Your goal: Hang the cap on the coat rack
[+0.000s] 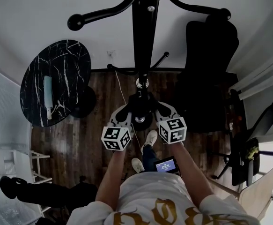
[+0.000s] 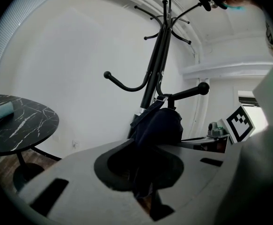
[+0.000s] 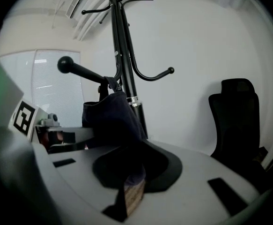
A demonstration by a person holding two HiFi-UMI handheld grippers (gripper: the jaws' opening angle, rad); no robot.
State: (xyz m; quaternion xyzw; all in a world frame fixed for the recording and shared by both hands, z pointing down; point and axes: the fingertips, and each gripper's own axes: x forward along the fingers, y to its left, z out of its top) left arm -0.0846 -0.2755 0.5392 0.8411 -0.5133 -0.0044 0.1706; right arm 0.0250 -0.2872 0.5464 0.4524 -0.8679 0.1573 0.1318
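well, coat rack [image 2: 158,55] carries the cap [image 2: 157,125] at its knobbed arm, strap prob looped over. left gripper [image 2: 143,172] & right gripper [image 3: 131,172] fingers both pinch cap cloth. sideways tug or early release could slide it off. white wall [image 1: 56,3], wood floor [image 1: 84,139], marble worktop [image 1: 61,64].
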